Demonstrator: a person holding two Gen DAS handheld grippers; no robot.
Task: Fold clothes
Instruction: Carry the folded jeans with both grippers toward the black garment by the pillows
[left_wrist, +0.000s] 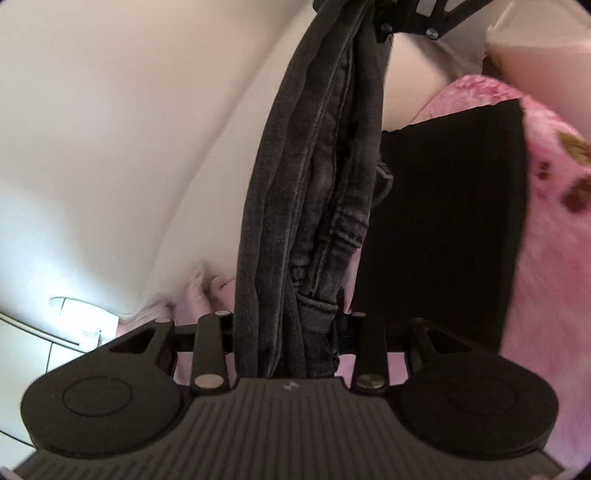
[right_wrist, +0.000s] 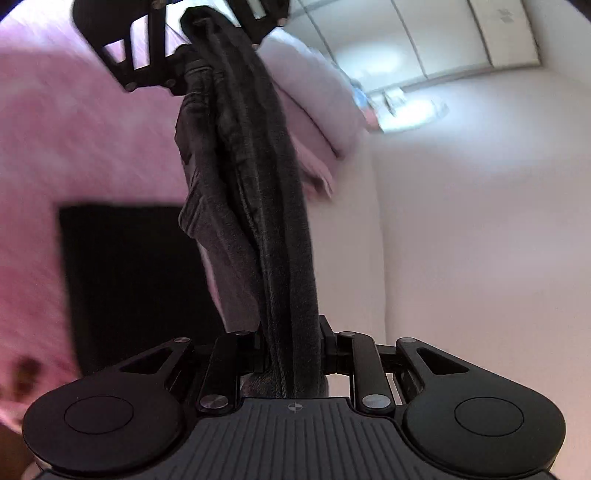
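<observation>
A pair of dark grey jeans (left_wrist: 314, 192), bunched into a thick rope, hangs taut in the air between my two grippers. In the left wrist view my left gripper (left_wrist: 284, 332) is shut on one end at the bottom, and my right gripper (left_wrist: 373, 14) clamps the other end at the top edge. The right wrist view mirrors this: the right gripper (right_wrist: 291, 354) is shut on the jeans (right_wrist: 255, 177), and the left gripper (right_wrist: 199, 29) holds them at the top. Below the jeans a folded black garment (left_wrist: 443, 221) (right_wrist: 129, 277) lies flat on the pink bedspread (left_wrist: 546, 295).
The pink floral bedspread (right_wrist: 74, 140) covers the bed, with a pink pillow (right_wrist: 317, 96) at its far end. A white wall (left_wrist: 129, 129) runs beside the bed. A lit lamp (left_wrist: 81, 314) and white cupboard doors (right_wrist: 461, 33) stand beyond.
</observation>
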